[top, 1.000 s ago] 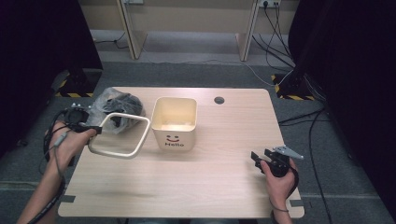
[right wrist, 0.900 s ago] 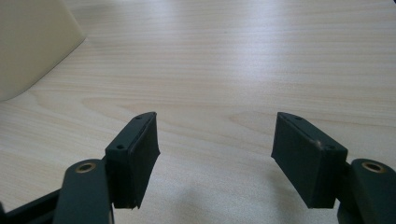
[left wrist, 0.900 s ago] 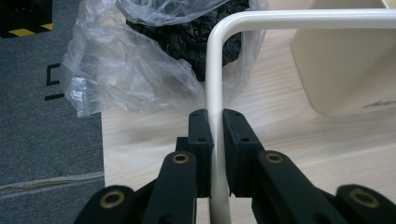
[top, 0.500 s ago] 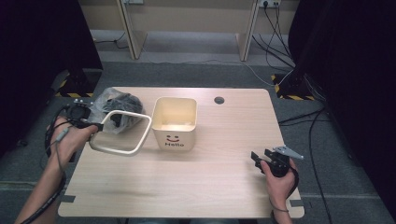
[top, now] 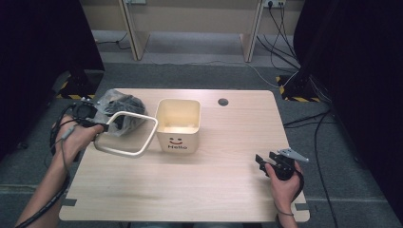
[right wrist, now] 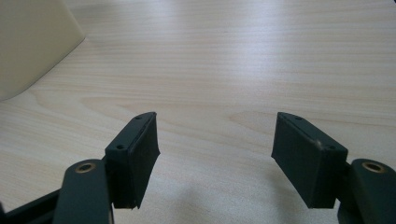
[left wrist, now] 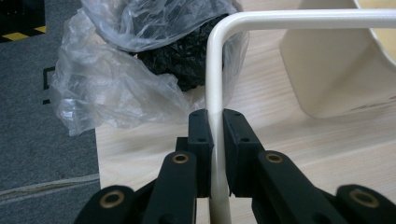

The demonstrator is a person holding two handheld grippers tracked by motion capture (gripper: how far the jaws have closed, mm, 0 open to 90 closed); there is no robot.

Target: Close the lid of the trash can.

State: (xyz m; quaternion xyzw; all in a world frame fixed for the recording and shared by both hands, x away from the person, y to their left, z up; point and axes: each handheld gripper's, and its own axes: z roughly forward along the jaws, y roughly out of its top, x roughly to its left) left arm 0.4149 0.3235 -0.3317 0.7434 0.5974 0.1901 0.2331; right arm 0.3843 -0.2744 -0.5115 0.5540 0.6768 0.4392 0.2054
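Currently we grip cream wire frame (top: pixel 127 134) in left claw (left wrist: pixel 215 140), jaws clenched on its thin rod. Frame hangs tilted above counter (top: pixel 209 190), between clear bag of dark stuff (top: pixel 119 110) and cream "Hello" bin (top: pixel 177 124), just beside both. Our right claw (right wrist: pixel 215 154) rests low over bare counter at near right, jaws spread wide, nothing between.
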